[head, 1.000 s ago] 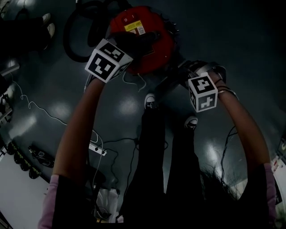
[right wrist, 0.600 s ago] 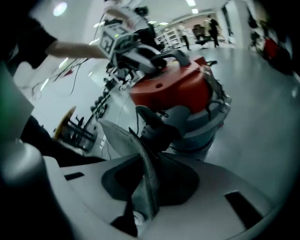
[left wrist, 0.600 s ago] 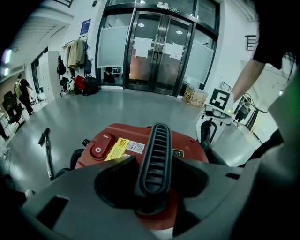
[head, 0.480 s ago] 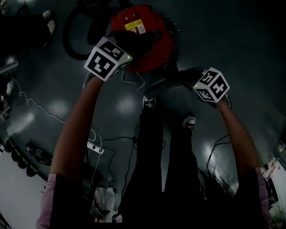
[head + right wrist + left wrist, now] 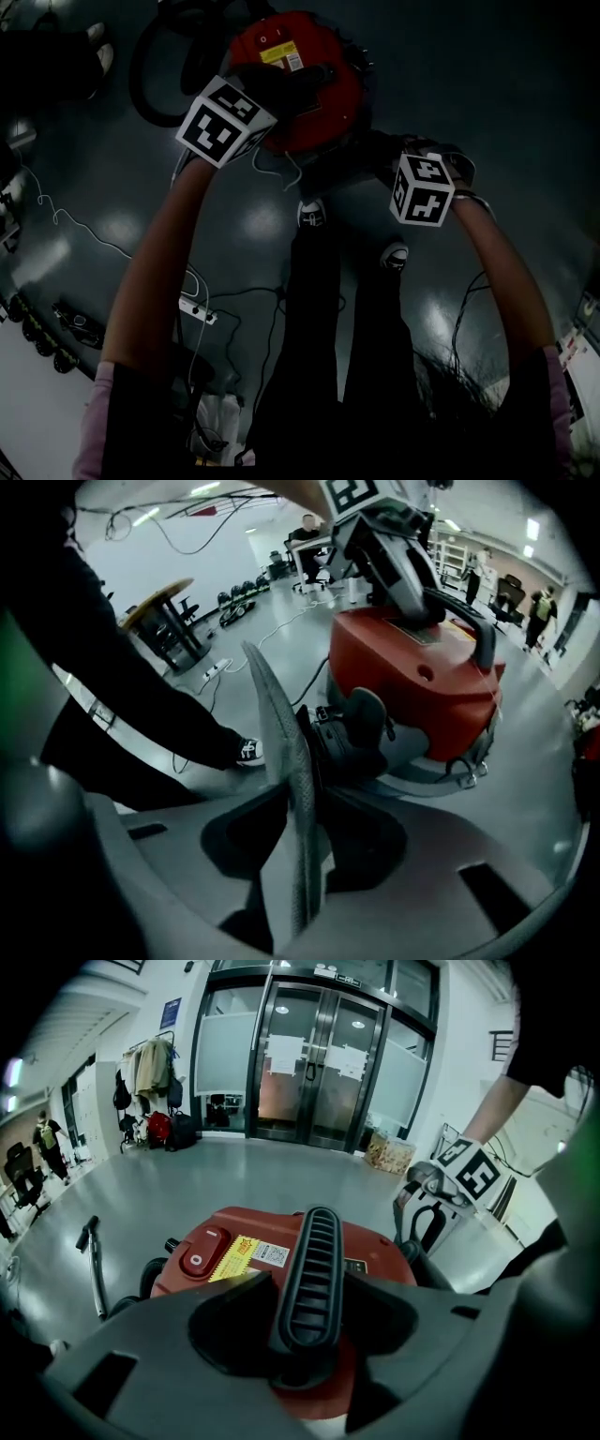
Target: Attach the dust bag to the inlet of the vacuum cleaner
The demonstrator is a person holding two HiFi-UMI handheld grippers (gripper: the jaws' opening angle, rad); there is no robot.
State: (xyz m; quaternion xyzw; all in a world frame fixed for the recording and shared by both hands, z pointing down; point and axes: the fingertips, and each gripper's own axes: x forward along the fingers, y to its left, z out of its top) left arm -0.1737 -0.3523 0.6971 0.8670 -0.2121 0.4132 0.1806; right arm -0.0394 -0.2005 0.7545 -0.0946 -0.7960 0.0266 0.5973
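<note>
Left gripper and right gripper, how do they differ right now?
The left gripper is shut on the black handle; the right gripper has just been opening its jaws, the grey dust bag between them. The left sits atop the red vacuum, the right beside it. Both point downward.

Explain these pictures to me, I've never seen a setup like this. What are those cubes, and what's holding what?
A person stands over a red vacuum cleaner on the floor, with a hand tool in each hand. The checkered cubes are part of those tools.

The dark picture comes from a camera on the person's head, looking down at their arms and shoes. The other two come from cameras riding on each tool.

The left tool is clamped on the vacuum's black handle. The right tool has the grey dust bag standing edge-on between its jaws, which have just been opening.
</note>
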